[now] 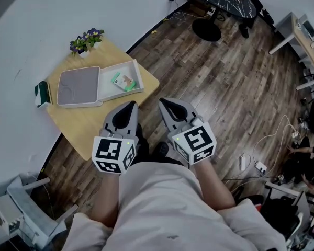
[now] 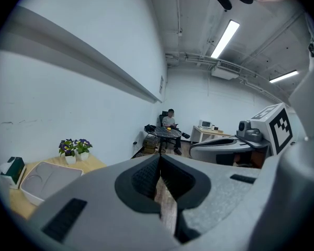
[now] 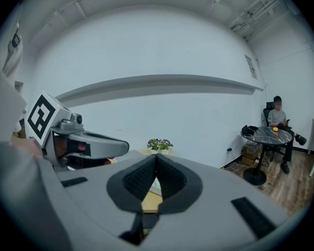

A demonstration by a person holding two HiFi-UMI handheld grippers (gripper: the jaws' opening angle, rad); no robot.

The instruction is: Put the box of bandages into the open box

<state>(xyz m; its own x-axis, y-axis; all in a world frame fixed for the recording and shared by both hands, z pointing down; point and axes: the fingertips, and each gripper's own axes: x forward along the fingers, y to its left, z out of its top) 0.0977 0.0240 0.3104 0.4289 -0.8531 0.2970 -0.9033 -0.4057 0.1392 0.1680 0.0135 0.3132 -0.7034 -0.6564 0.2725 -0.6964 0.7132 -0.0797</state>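
Observation:
A white open box (image 1: 138,78) sits on a small wooden table (image 1: 89,127), its grey-lined lid (image 1: 78,85) lying flat to its left. Inside the box lies a small green-and-white packet (image 1: 123,81). A dark green box (image 1: 42,94) stands at the table's left edge, also seen in the left gripper view (image 2: 12,170). My left gripper (image 1: 133,105) and right gripper (image 1: 163,103) hang side by side near the table's front corner, above the floor. Both are shut with nothing between the jaws, as the left gripper (image 2: 159,160) and right gripper (image 3: 156,160) show in their own views.
A pot of purple flowers (image 1: 86,41) stands at the table's far corner by the white wall. A person sits at a round dark table (image 3: 266,136) far across the wooden floor. Cables and a power strip (image 1: 260,166) lie to the right; grey equipment (image 1: 21,213) is at lower left.

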